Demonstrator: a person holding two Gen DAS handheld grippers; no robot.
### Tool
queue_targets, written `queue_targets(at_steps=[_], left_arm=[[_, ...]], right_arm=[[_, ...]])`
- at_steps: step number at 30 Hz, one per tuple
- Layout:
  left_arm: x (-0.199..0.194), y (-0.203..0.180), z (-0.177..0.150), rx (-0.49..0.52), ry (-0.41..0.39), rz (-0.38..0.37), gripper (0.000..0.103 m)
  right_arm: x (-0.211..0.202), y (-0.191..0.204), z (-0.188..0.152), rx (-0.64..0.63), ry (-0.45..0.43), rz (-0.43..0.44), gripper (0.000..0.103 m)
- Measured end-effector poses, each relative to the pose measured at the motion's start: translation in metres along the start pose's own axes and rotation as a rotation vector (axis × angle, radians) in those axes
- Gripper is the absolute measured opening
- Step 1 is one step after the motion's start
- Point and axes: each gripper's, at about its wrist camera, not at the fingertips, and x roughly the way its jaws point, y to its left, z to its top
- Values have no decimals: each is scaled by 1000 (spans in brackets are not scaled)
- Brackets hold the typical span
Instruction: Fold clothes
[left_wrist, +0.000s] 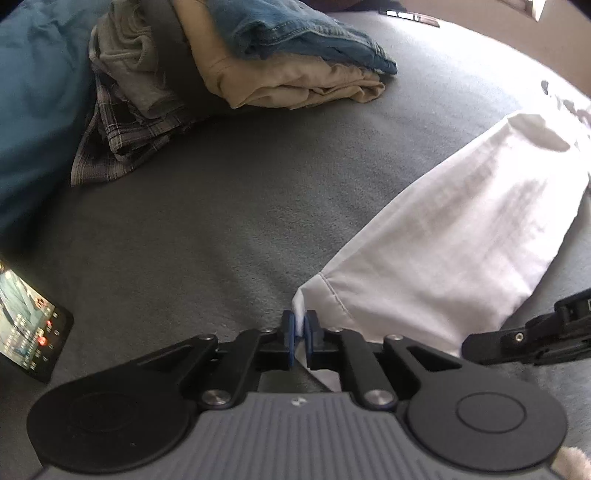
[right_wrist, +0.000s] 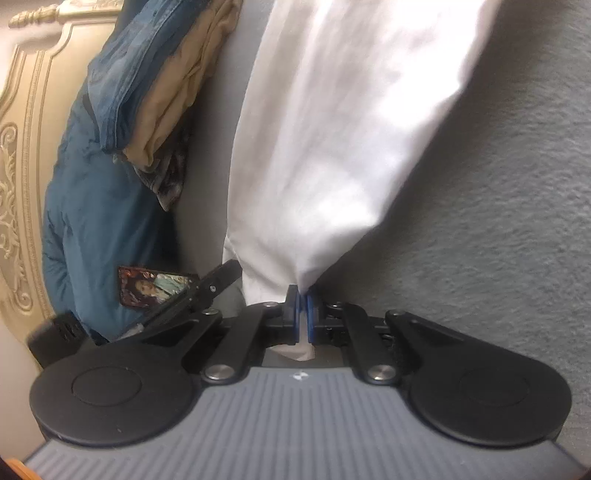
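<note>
— Where was the white garment (left_wrist: 454, 236), and what were the tongs doing?

— It lay on the grey bed cover (left_wrist: 229, 206). The left tongs (left_wrist: 302, 325) were pinched tight on its corner at six o'clock; the right tongs (right_wrist: 303, 308) were clamped on another bunched corner.

— Any writing or brands?

— None readable. A phone (left_wrist: 27, 317) at eight o'clock in the left view showed a lit screen, too small to read. At twelve o'clock sat a stack: denim (left_wrist: 295, 33) over a tan garment (left_wrist: 295, 85), with plaid cloth (left_wrist: 122, 136) beside it.
</note>
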Motion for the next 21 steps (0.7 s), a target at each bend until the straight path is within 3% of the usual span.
queue_targets(at_steps=[2,4,6,13,18,20,21], left_arm=[[-3,1,0,-14,-3,-7,7],[-5,2,2,-22,-4,-13,7],[-5,3,2,-23,0,-19,7],[-2,11,2,-78,32,-61,6],[1,21,5,-149,51,-116,6],[-3,29,7,-202,50,-156,6],[-4,33,7,-228,50,-175,6]], right_arm=[[-1,-6,1,47,2,19,9],[-2,-6,-1,68,2,37,31],[-4,-2,-5,73,-2,53,43],[-9,36,-34,-85,-57,14,44],[20,37,-35,-47,-42,-39,43],[33,30,-37,13,-41,-35,35],[38,26,-38,53,-33,-10,19]])
